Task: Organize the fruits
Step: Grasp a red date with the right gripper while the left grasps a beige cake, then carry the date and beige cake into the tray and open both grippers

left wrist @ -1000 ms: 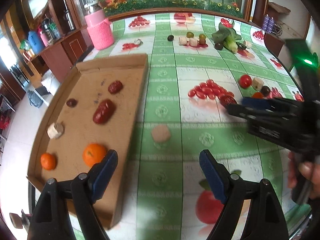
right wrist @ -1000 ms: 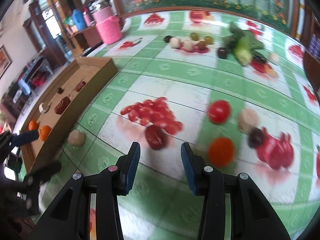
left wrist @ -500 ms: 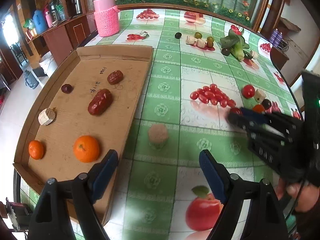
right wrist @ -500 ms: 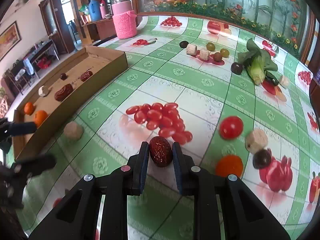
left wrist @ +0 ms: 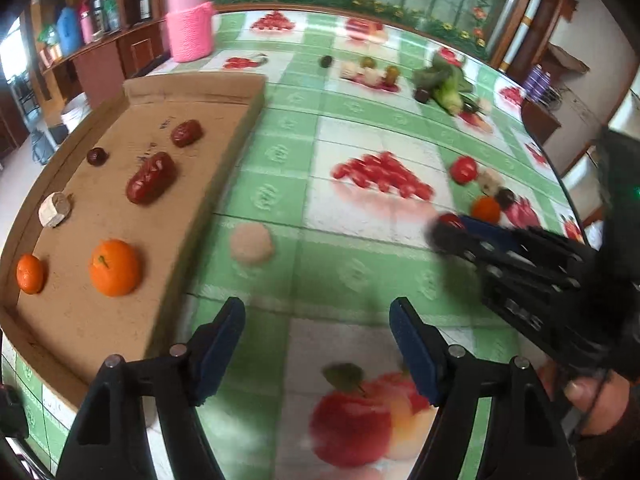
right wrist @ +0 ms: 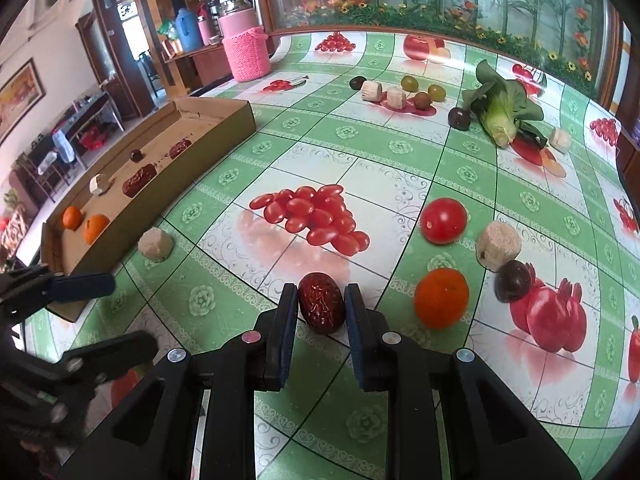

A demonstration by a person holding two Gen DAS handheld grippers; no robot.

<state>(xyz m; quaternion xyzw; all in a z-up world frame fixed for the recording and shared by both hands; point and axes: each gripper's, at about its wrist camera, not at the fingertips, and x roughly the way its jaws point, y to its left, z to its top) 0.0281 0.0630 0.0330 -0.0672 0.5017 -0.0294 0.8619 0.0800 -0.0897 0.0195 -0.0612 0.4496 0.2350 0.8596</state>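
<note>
My right gripper (right wrist: pixel 321 300) is shut on a dark red date (right wrist: pixel 322 307), held just above the fruit-print tablecloth. It also shows in the left wrist view (left wrist: pixel 452 226), blurred, at the right. My left gripper (left wrist: pixel 318 320) is open and empty, over the cloth next to the cardboard tray (left wrist: pixel 244 120). The tray holds two oranges (left wrist: pixel 115 267), two red dates (left wrist: pixel 151 178), a small dark fruit (left wrist: pixel 97 156) and a beige chunk (left wrist: pixel 55 209). A beige round piece (left wrist: pixel 251 243) lies on the cloth ahead of the left gripper.
On the cloth to the right lie a tomato (right wrist: pixel 444 220), an orange (right wrist: pixel 441 298), a beige chunk (right wrist: pixel 498 245) and a dark plum (right wrist: pixel 512 281). Further back are a leafy vegetable (right wrist: pixel 502 110), several small fruits (right wrist: pixel 416 92) and a pink knit-covered jar (right wrist: pixel 245 50).
My right gripper closed on the date and lifted it slightly. My left gripper shifted a little over the cloth and stayed open.
</note>
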